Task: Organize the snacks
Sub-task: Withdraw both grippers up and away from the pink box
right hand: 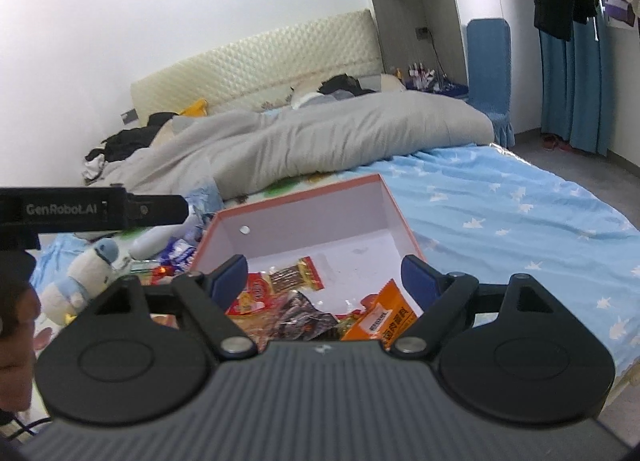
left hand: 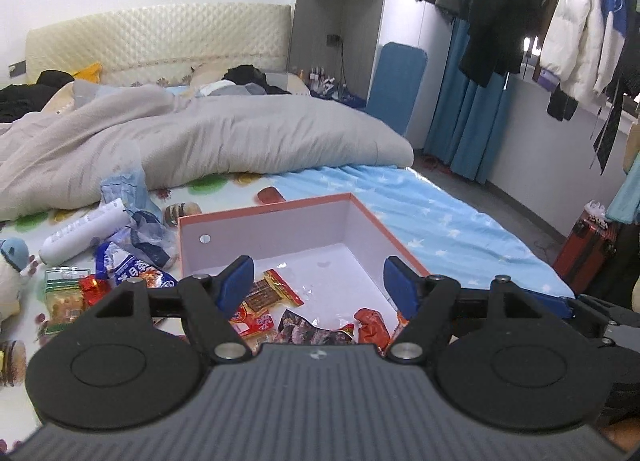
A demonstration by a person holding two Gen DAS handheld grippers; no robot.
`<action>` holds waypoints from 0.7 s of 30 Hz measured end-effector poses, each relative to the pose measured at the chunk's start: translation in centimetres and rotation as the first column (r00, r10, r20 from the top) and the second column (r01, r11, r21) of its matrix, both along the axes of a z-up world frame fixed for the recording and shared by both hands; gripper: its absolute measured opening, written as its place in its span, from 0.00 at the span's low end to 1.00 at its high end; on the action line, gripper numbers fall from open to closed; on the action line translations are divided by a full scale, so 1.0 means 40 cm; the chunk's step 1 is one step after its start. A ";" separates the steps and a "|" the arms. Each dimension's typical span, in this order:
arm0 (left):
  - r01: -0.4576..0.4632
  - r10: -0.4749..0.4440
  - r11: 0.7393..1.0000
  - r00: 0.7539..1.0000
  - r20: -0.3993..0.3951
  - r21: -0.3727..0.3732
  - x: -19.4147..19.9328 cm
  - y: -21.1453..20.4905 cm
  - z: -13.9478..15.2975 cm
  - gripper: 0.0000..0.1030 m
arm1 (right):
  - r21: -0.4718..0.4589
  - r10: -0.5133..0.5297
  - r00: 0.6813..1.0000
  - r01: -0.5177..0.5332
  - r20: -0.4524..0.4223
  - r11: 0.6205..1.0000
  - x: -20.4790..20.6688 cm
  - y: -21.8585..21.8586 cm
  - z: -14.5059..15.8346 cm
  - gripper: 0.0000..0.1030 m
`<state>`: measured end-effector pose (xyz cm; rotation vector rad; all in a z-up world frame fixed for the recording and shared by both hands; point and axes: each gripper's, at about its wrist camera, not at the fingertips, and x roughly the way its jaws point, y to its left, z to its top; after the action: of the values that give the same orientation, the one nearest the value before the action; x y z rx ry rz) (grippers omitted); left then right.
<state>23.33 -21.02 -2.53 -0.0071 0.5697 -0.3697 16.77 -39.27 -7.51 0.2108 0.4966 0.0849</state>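
Left wrist view: the left gripper [left hand: 319, 281] is held with its blue pads spread apart and nothing between them, poised over the near end of the box [left hand: 372, 217], which rests on the bed [left hand: 460, 221]. Several snack packets are seen already inside the box, among them a brown-and-red strip packet [left hand: 272, 291] whose long axis runs diagonally away toward the left wall. Loose snacks remain outside, on the bed to the left of the box: a blue-and-white packet [left hand: 132, 271], a clear packet of biscuits [left hand: 64, 297] and a white tube [left hand: 84, 231]. These lie to the left of and slightly ahead of the left gripper, so this hand is judged the nearer for the next pick. Right wrist view: the right gripper [right hand: 323, 281] is likewise spread apart and empty, above the near end of the same box [right hand: 400, 217], with an orange packet [right hand: 384, 317] just below its right pad. The left device's black body enters from the left edge. The loose snacks are mostly hidden behind it and a plush toy [right hand: 86, 281], so their count cannot be told here.
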 end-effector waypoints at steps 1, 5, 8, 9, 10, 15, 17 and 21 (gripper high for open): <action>0.000 0.000 1.000 1.000 0.004 -0.006 -0.017 0.008 0.004 0.74 | -0.008 0.008 1.000 -0.008 0.001 1.000 -0.011 0.008 0.008 0.83; 0.007 -0.007 1.000 1.000 -0.005 0.001 -0.065 0.035 0.007 0.74 | -0.015 0.038 0.999 -0.038 0.015 0.999 -0.046 0.033 0.032 0.83; -0.017 0.017 1.000 1.000 -0.004 0.010 -0.094 0.062 0.000 0.74 | -0.035 0.074 0.997 -0.073 0.025 0.997 -0.057 0.053 0.045 0.83; -0.026 0.026 1.000 1.000 -0.008 0.004 -0.103 0.076 -0.003 0.74 | -0.049 0.080 0.996 -0.079 0.028 0.996 -0.058 0.062 0.049 0.83; -0.039 0.039 0.999 0.999 -0.011 -0.001 -0.112 0.090 -0.006 0.74 | -0.051 0.089 0.996 -0.087 0.032 0.995 -0.059 0.068 0.051 0.83; -0.103 0.102 0.995 0.995 -0.016 -0.012 -0.142 0.165 -0.005 0.74 | -0.031 0.131 0.990 -0.130 0.046 0.991 -0.059 0.110 0.062 0.83; -0.134 0.134 0.991 0.991 -0.013 -0.011 -0.154 0.202 -0.003 0.74 | -0.045 0.154 0.987 -0.152 0.044 0.987 -0.054 0.139 0.063 0.83; -0.183 0.182 0.983 0.983 -0.016 -0.022 -0.166 0.273 0.003 0.74 | -0.050 0.196 0.979 -0.193 0.053 0.980 -0.049 0.190 0.064 0.83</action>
<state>16.69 -10.09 -2.39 -0.0840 0.5735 -0.1979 14.79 -31.65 -4.94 0.1152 0.4606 0.2700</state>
